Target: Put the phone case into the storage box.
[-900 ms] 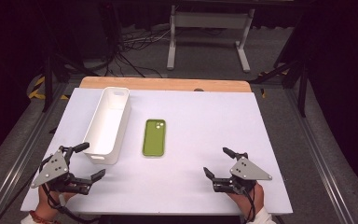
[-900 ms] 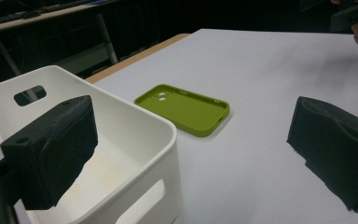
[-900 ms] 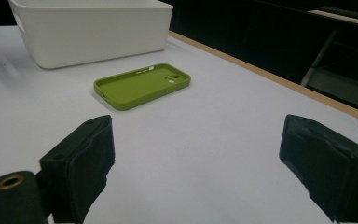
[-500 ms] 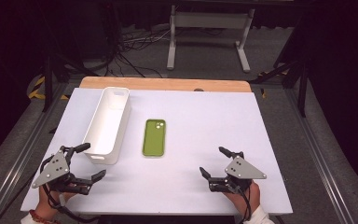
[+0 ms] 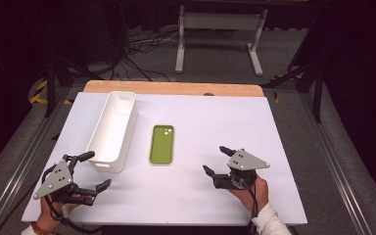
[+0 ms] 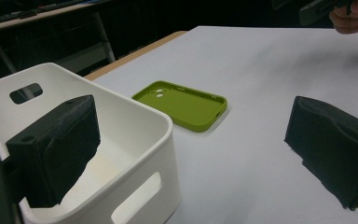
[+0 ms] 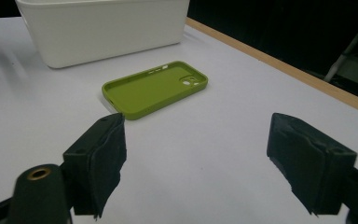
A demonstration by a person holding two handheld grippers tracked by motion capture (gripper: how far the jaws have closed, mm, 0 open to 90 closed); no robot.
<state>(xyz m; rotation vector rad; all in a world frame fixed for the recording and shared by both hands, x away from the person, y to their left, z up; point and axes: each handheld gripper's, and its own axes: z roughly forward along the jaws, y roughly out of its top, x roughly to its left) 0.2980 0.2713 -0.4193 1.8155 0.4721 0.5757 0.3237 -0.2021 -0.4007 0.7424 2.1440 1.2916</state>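
Here, your two grippers wait with jaws spread at the near edge of the white table point(image 5: 284, 127), a green phone case point(image 5: 162, 144) lying between them and farther out.

Your left gripper point(image 5: 92, 170) sits at the near left corner, jaws wide apart and holding nothing, just beside the near end of the long white bin point(image 5: 112, 131); in the left gripper view one jaw stands in front of the bin's open top. Your right gripper point(image 5: 218, 160) rests at the near right, jaws likewise apart and empty, aimed toward the phone case, which lies flat with its hollow side up, just to the right of the bin and apart from it. The bin runs lengthwise away from you, and a wooden strip point(image 5: 176, 88) edges the table's far side.
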